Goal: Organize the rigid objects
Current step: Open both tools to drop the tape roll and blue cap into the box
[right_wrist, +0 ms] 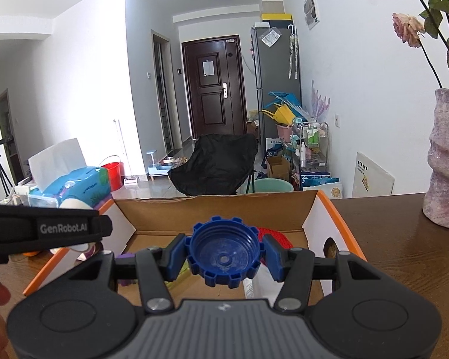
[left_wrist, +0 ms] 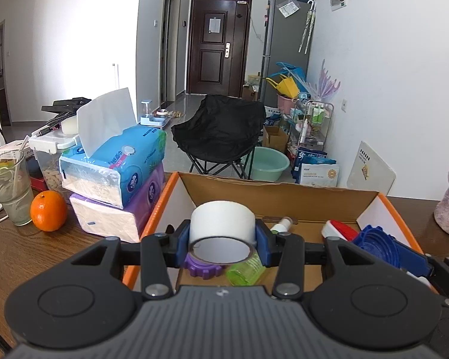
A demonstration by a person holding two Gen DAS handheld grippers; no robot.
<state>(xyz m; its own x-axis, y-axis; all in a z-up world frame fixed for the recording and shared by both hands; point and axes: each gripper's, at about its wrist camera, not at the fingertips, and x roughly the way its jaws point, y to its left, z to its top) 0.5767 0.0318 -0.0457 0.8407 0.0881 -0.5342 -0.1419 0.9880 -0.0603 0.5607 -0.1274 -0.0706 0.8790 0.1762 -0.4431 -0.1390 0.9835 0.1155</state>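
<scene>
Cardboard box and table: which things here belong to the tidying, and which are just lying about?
Job:
cardboard box
tape roll, left claw
blue cap, right claw
purple gear
green bottle

Lying about:
orange
tissue packs
glass
vase

White tape roll (left_wrist: 221, 224) and blue notched cap (right_wrist: 224, 251) above open cardboard box (left_wrist: 278, 193)

Only "GenRobot.AI" reads clearly, printed on the black strap (right_wrist: 60, 228) at left.
</scene>
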